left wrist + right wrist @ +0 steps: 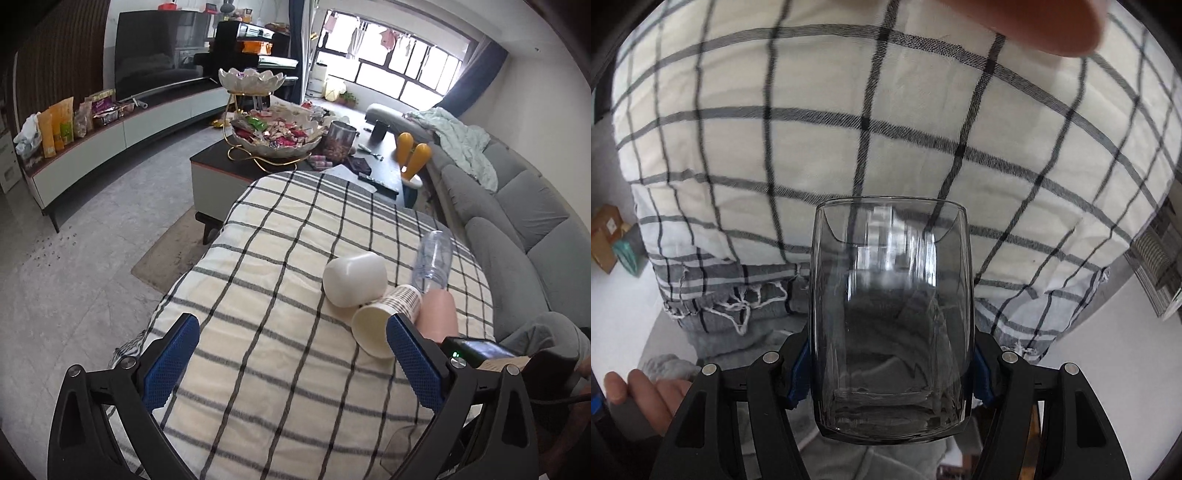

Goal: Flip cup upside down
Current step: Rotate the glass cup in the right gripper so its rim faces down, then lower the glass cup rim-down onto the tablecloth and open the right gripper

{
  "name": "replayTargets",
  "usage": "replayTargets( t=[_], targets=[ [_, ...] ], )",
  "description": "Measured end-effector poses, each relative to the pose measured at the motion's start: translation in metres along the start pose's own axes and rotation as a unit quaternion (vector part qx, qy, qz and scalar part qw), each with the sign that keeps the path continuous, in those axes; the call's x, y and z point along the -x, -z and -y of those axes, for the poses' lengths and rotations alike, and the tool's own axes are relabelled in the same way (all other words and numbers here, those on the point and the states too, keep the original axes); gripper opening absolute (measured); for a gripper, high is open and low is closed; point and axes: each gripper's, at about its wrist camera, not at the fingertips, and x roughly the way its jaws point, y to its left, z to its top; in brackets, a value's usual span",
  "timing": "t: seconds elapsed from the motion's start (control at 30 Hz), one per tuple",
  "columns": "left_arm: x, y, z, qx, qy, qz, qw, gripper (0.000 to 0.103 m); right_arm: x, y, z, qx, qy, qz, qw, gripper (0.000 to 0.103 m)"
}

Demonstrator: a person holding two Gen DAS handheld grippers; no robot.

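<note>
Glass cup point(890, 325), clear, smooth, rounded, clamped by right hand-held gripper point(888, 373), above checked cloth point(812, 147)

Grey tiled floor point(92, 236), long TV console point(122, 133) left of coffee table point(221, 166), grey sofa point(517, 206) right of it, daylit window point(399, 62) beyond, blue curtain point(476, 77).

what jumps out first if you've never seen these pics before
In the right wrist view, a clear glass tumbler fills the lower middle, clamped between the right gripper above a checked cloth. In the left wrist view, the left gripper is open over the same cloth, where a white cup and a paper cup lie on their sides.
</note>
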Motion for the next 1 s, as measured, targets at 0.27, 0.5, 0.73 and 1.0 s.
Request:
replayTargets(
  t=[0.27, 0.5, 0.73, 1.0],
  targets=[
    [-0.026, -0.013, 0.005, -0.001, -0.008, -0.014, 0.9999, 0.103, -0.015, -0.023, 0.011, -0.002, 0.0, -0.026, 1.0, 0.067],
    [-0.019, -0.014, 0.008, -0.006, -0.009, -0.005, 0.9999, 0.103, -0.006, -0.02, 0.008, 0.0, 0.006, -0.009, 1.0, 0.081],
    [-0.003, -0.015, 0.007, -0.006, -0.006, 0.01, 0.9999, 0.103, 0.004, -0.001, 0.003, 0.002, 0.008, 0.028, 1.0, 0.083],
    [0.04, -0.013, 0.009, -0.016, -0.01, 0.053, 0.9984, 0.103, 0.022, 0.051, 0.007, 0.001, 0.0, 0.121, 0.993, 0.083]
  ],
)
